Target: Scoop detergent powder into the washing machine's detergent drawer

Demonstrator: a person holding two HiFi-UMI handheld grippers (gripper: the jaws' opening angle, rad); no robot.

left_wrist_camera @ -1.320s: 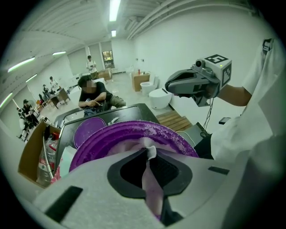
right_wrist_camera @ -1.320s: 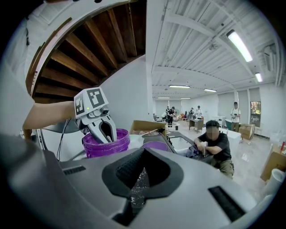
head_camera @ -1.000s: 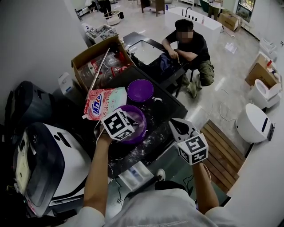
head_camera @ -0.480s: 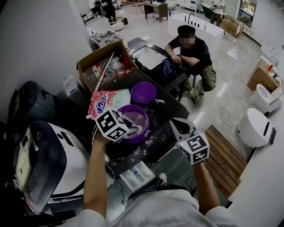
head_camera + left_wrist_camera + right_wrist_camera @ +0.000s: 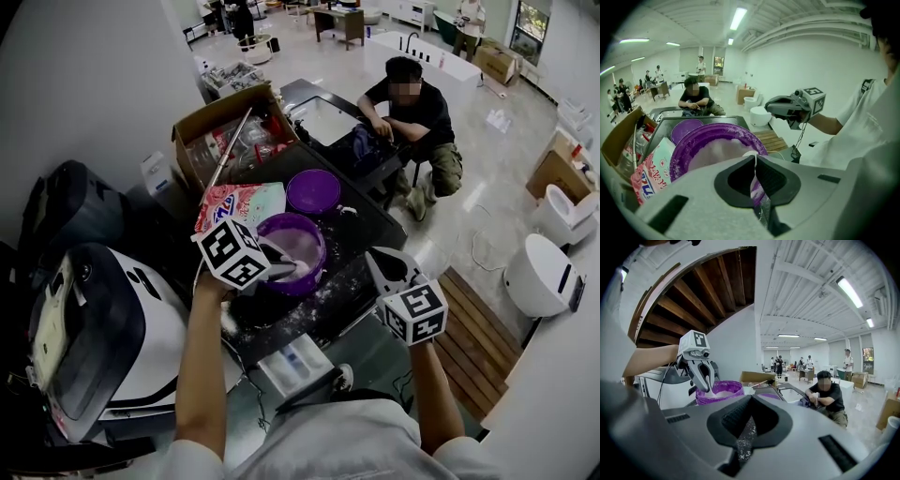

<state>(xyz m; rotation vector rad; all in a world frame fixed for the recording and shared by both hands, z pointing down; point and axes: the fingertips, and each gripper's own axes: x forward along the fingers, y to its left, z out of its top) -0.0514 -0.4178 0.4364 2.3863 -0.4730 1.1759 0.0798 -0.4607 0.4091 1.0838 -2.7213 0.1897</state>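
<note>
A purple bowl (image 5: 302, 246) of white detergent powder stands on the dark worktop. My left gripper (image 5: 279, 266) reaches over its near rim, shut on the thin handle of a white scoop (image 5: 292, 271) whose end lies in the powder. In the left gripper view the scoop handle (image 5: 754, 165) is pinched between the jaws in front of the bowl (image 5: 712, 149). My right gripper (image 5: 380, 262) hovers to the right of the bowl, shut on nothing; in the right gripper view its jaws (image 5: 746, 427) are closed. The open detergent drawer (image 5: 295, 361) sticks out below the worktop.
A pink detergent bag (image 5: 234, 202) lies left of the bowl, with a purple lid (image 5: 313, 190) behind it. A cardboard box (image 5: 230, 131) sits at the back. The washing machine (image 5: 103, 328) is at the left. A seated person (image 5: 412, 112) is beyond the worktop.
My left gripper has drawn back a little to the left, off the bowl's middle, and the scoop's end now rests in the powder. The right gripper has hardly moved.
</note>
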